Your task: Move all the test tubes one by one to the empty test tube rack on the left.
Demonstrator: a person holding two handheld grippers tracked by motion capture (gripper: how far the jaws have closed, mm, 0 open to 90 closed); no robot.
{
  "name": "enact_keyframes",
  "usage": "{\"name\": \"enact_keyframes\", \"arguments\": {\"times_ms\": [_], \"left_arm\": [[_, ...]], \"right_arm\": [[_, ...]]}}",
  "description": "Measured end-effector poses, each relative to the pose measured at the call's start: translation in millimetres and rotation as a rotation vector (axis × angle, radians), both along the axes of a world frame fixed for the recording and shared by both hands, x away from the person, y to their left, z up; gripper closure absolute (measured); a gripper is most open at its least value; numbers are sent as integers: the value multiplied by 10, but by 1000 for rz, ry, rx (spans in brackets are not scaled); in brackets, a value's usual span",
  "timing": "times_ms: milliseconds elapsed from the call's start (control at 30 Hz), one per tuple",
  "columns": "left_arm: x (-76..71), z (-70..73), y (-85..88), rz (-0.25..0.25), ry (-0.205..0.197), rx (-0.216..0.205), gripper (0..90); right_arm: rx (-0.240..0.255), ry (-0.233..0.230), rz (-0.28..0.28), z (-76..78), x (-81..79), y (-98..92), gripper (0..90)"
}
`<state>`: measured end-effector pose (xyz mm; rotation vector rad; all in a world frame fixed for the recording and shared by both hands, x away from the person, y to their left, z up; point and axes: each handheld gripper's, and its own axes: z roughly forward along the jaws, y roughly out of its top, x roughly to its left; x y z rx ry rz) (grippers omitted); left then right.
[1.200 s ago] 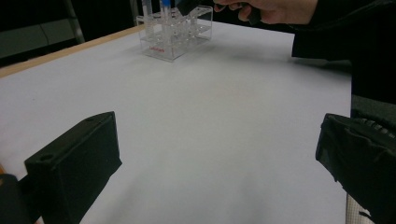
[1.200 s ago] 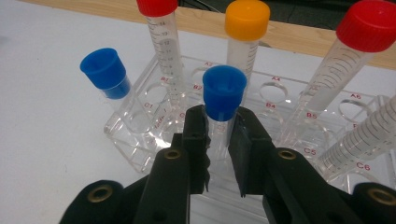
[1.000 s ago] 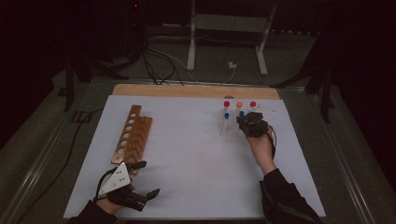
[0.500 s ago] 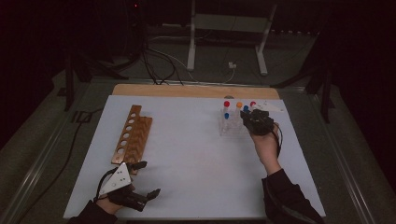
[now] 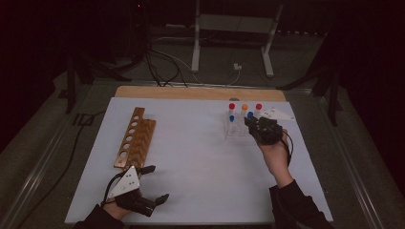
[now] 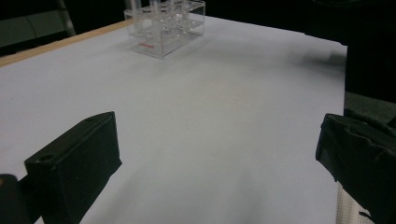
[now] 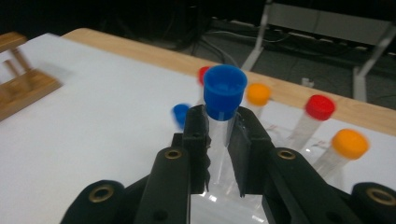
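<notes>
With my right gripper clamped on the blue-capped tube just under its cap, the tube sits above the clear rack. My left gripper idles wide, near the wooden rack.

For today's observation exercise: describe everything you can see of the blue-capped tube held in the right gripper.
The blue-capped tube is a slim, clear, plastic-looking tube with a bright blue, cup-shaped cap whose top is hollow. It stands roughly upright, clamped just under the cap between the two black jaws of the right gripper; its lower part is hidden behind them. It sits above the clear rack at the table's far right, among red-, orange- and blue-capped tubes.
</notes>
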<state>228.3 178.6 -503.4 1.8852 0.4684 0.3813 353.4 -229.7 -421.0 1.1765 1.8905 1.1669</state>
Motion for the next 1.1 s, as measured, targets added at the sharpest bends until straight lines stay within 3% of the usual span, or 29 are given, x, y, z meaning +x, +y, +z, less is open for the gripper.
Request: {"name": "enact_keyframes", "arguments": {"times_ms": [333,400,567,700,933,1000,1100], "left_arm": [[-3,101,-159,-42,10,-17,5],[20,159,-206,-48,29,-40,5],[62,291,-336,-59,47,-36,5],[116,389,-456,-66,56,-59,5],[201,517,-606,-67,64,-63,5],[247,568,-684,-79,68,-42,6],[294,609,-754,-76,64,-55,6]], "right_arm": [[-44,36,109,-135,-278,138,766],[-53,47,130,-173,-332,166,766],[-68,72,182,-262,-473,246,766],[-72,74,218,-275,-580,312,766],[-78,77,274,-311,-714,401,766],[-86,78,295,-329,-745,443,766],[-86,79,310,-325,-769,478,766]]}}
